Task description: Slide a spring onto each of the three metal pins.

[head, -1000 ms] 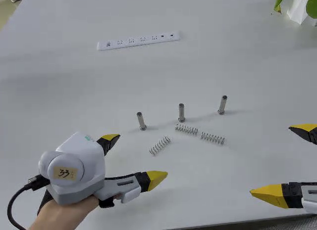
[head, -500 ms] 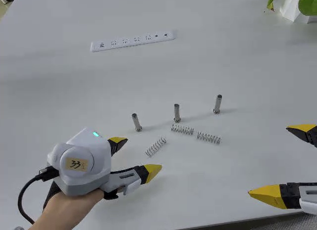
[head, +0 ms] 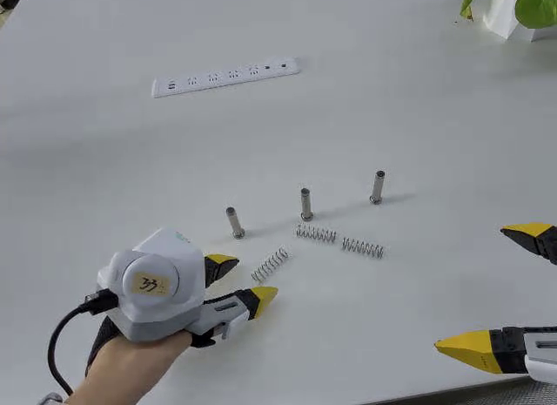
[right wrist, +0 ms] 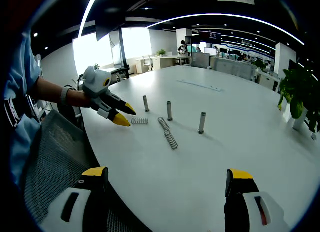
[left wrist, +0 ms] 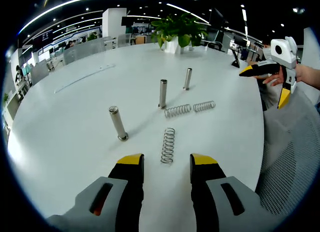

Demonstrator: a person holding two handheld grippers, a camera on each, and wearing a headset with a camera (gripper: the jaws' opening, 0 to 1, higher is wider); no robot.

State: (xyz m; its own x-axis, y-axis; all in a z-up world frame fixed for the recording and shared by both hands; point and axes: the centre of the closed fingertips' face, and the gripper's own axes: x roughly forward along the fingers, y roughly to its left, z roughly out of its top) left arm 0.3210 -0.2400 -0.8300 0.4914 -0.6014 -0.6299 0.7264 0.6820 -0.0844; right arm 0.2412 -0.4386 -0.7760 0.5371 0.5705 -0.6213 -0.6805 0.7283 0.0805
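Yellow-tipped left gripper (left wrist: 166,160), jaws spread, hovers just short of the nearest loose steel coil spring (left wrist: 168,145), an upright steel pin (left wrist: 118,123) near it; first pick-up likely next: straddle, pinch; right gripper (right wrist: 167,173) spread, well apart.

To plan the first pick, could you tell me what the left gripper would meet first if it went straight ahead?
Likely the nearest spring, just ahead of the left gripper, in line with its open jaws.

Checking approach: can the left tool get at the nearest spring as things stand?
Probably yes: the left tool is open and aimed at the nearest spring, which lies just ahead of it with nothing between them.
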